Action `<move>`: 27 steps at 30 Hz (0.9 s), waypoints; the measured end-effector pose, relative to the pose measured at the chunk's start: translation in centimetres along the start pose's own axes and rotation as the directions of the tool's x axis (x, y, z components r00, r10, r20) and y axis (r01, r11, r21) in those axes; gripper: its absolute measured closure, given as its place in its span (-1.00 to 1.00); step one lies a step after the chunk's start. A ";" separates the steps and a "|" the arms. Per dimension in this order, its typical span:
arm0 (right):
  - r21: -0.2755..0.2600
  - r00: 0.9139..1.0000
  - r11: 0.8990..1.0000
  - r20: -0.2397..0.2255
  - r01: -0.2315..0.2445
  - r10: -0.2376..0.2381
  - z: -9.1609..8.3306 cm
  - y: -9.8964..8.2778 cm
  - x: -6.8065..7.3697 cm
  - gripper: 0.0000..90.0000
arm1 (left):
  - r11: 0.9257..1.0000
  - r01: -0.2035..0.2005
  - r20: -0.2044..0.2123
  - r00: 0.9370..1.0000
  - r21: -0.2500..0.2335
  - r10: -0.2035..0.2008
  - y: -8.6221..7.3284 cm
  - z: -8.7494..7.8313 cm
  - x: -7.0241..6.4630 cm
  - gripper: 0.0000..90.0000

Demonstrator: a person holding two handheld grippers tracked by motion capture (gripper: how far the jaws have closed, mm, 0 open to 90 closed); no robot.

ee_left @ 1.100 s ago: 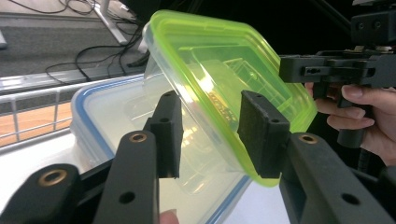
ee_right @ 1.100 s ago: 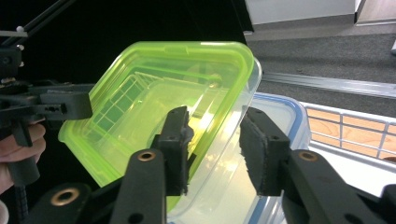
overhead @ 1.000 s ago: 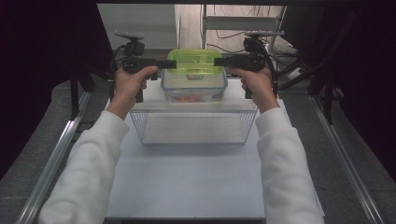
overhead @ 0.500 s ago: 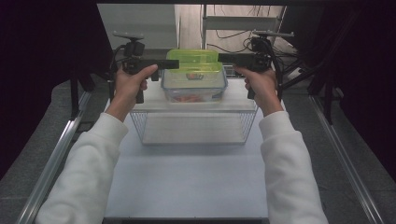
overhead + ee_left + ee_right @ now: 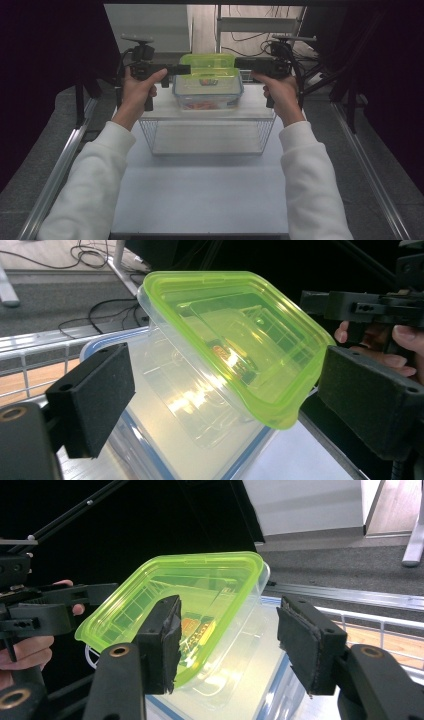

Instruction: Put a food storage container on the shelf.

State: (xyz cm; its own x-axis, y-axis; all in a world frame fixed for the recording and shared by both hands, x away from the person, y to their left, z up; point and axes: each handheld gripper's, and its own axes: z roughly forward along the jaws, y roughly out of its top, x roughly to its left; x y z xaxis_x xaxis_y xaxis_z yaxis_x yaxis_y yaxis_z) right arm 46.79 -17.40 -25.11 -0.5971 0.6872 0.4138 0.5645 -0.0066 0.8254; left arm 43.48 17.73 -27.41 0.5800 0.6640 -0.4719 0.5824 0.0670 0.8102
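A clear box with a lime-green lid (image 5: 207,67) lies tilted on a larger clear box with a blue rim (image 5: 207,96), which holds something reddish. My left gripper (image 5: 184,69) is level at the green box's left end. In the left gripper view its jaws (image 5: 230,395) have just been opening and stand wide on either side of the green lid (image 5: 235,340), with the pads off it. My right gripper (image 5: 241,63) is at the right end. Its jaws (image 5: 235,642) have also just been opening and straddle the lid's corner (image 5: 200,590) without pressing on it.
Both boxes sit on the white top of a wire rack (image 5: 160,107) at the far end of the white table (image 5: 200,200). Metal rails (image 5: 65,155) run along both sides. Cables and a desk leg lie on the floor behind.
The right gripper has drawn slightly to the right, away from the green-lidded box. The left hand has stayed where it was, and the box still leans on the lower one.
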 end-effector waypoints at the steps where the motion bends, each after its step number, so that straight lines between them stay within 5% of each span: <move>1: -0.002 1.000 1.000 0.000 0.001 -0.001 -0.1 0.0 0.0 -0.05 | 1.000 -0.002 0.000 1.000 0.001 0.002 -0.1 -0.2 0.1 -0.82; 14: -0.028 0.997 0.998 -0.059 0.057 -0.059 -3.0 -2.4 0.8 -0.13 | 0.997 -0.040 0.010 0.999 -0.059 0.041 -2.6 -4.1 -0.4 -0.74; 18: -0.056 0.990 0.992 -0.084 0.113 -0.117 -4.6 -4.4 1.2 -0.14 | 0.994 -0.088 0.008 0.996 -0.066 0.089 -4.8 -5.5 -0.8 -0.73; 27: -0.078 0.978 0.984 -0.127 0.157 -0.166 -6.7 -8.4 1.3 -0.15 | 0.988 -0.135 0.026 0.990 -0.071 0.137 -9.5 -6.9 -1.2 -0.71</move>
State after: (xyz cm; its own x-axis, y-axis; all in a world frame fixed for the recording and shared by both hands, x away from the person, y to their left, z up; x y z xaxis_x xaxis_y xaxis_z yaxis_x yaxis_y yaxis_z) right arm 37.44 -21.30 -28.88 -0.7502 0.5805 0.3165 0.4173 0.0444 0.9077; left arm 33.35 21.42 -32.14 0.6690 0.6471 -0.3657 0.4574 0.0295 0.8888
